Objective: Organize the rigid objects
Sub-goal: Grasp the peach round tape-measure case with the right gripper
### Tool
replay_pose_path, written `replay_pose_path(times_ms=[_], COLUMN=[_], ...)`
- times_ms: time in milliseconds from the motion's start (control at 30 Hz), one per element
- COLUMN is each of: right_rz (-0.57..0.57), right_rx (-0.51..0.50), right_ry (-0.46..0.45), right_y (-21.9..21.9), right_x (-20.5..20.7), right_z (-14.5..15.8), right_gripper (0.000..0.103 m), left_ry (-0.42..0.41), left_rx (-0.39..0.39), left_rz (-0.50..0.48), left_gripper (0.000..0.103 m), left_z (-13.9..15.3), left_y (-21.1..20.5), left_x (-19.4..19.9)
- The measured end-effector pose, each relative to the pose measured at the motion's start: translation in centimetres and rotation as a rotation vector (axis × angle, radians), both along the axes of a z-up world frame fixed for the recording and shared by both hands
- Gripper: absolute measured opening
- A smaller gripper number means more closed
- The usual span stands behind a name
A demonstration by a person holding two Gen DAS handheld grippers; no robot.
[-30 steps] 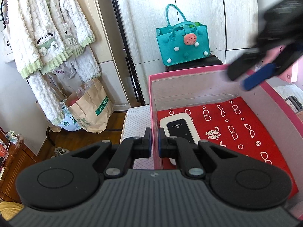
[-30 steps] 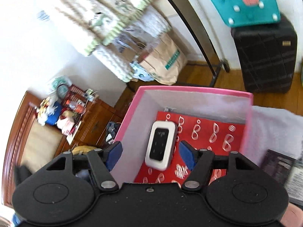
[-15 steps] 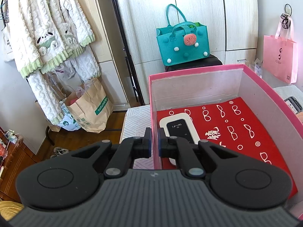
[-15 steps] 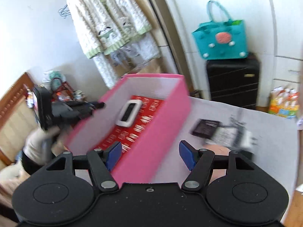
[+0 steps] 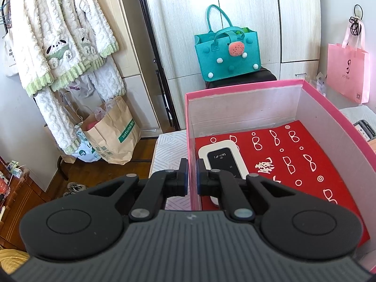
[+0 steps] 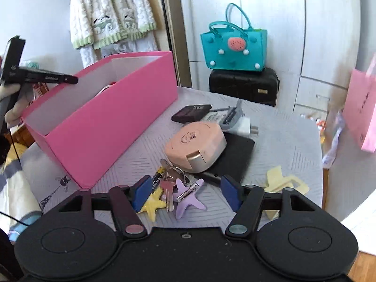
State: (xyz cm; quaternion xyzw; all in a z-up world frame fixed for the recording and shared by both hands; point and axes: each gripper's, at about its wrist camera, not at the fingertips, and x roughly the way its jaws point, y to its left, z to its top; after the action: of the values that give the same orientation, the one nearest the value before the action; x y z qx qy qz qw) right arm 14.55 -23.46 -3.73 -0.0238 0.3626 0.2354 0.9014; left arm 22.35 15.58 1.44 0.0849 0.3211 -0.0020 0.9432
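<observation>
My left gripper (image 5: 191,176) is shut on the left wall of the pink box (image 5: 329,117), near its front corner. Inside the box, a white Wi-Fi router (image 5: 222,157) lies on the red lining. In the right wrist view the box (image 6: 112,127) stands at the left on the table. My right gripper (image 6: 185,188) hangs low over a small pile and its jaws are closing, the pads touching nothing. Between its fingers lie a bunch of keys (image 6: 169,188) and a purple star (image 6: 188,199). A yellow star (image 6: 152,204) and a battery (image 6: 157,178) lie by the left finger.
Behind the keys, a pink round case (image 6: 196,143) rests on a black flat slab (image 6: 235,157). Farther back lie a white charger (image 6: 243,125) and a black packet (image 6: 191,112). A pale yellow piece (image 6: 284,181) lies to the right. A teal bag (image 6: 232,47) sits on a black suitcase.
My right gripper swung from above the pink box to the right and down over the pile, leaving the left wrist view. The left gripper kept its hold.
</observation>
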Motion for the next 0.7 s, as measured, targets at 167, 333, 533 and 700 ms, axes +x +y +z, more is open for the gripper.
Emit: replay_pose_path(times_ms=[167,333,533,700], right_rz=[0.012,0.016,0.023,0.007], right_rx=[0.057,-0.011,-0.130,-0.189], right_ry=[0.021,-0.045,-0.103,-0.144], right_y=[0.0,1.8,3.8,4.6], right_x=[1.3,1.9,3.0,3.8], right_z=[-0.3,-1.3,-2.6,-3.6], right_gripper=[0.067,0.069,0.079,0.085], left_ry=[0.000,0.002,0.002,0.002], left_rx=[0.002,0.008,0.008,0.008], left_rz=[-0.001,0.001,0.000,0.001], left_gripper=[0.006,0.007,0.007,0.007], left_z=[0.0,-0.1,-0.1,-0.1], left_y=[-0.1,-0.1,-0.2,-0.2], left_x=[0.0,0.0,0.1,0.1])
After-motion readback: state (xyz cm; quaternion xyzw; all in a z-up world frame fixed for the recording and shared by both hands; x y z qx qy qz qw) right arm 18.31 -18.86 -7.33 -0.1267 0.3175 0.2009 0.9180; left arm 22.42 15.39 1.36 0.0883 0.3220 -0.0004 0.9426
